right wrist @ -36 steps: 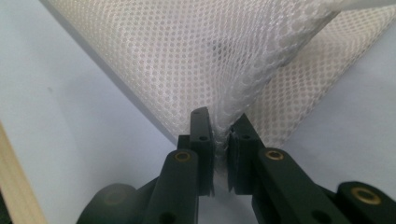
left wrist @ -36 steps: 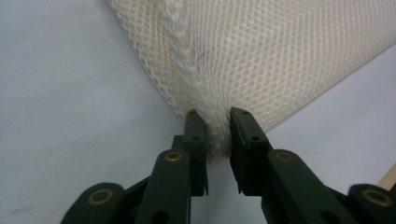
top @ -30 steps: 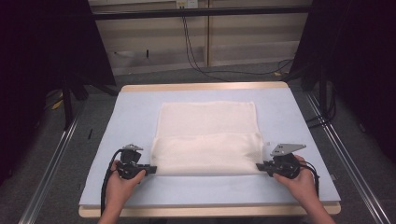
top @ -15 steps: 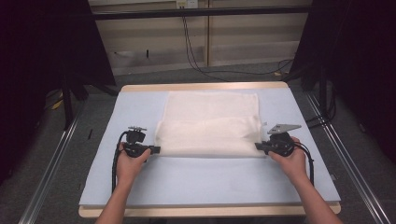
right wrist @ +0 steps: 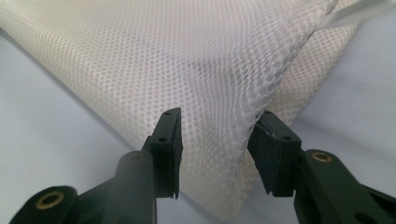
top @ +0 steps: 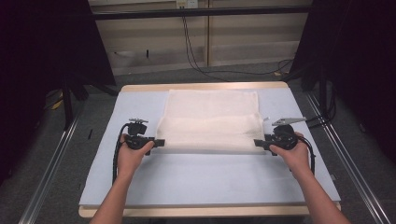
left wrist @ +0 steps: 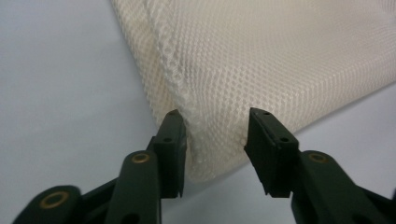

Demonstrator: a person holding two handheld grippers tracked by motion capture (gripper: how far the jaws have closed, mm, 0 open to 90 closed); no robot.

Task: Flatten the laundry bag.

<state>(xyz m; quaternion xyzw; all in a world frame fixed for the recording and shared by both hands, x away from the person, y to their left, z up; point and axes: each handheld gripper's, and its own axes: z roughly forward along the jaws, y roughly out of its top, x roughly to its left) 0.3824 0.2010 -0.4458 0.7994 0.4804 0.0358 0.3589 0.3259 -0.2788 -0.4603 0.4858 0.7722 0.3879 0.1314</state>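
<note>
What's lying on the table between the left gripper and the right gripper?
In the high view, the folded mesh cloth spans the stretch from left gripper to right gripper; a corner sits between each one's just-opened jaws.

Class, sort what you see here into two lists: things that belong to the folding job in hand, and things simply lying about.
In the job:
- cream mesh fabric cloth, folded on the pale blue table mat
- left gripper, fingers open, cloth corner between them
- right gripper, fingers open, cloth corner between them

Lying about:
- black cables on the grey floor
- dark curtains at the sides
</note>
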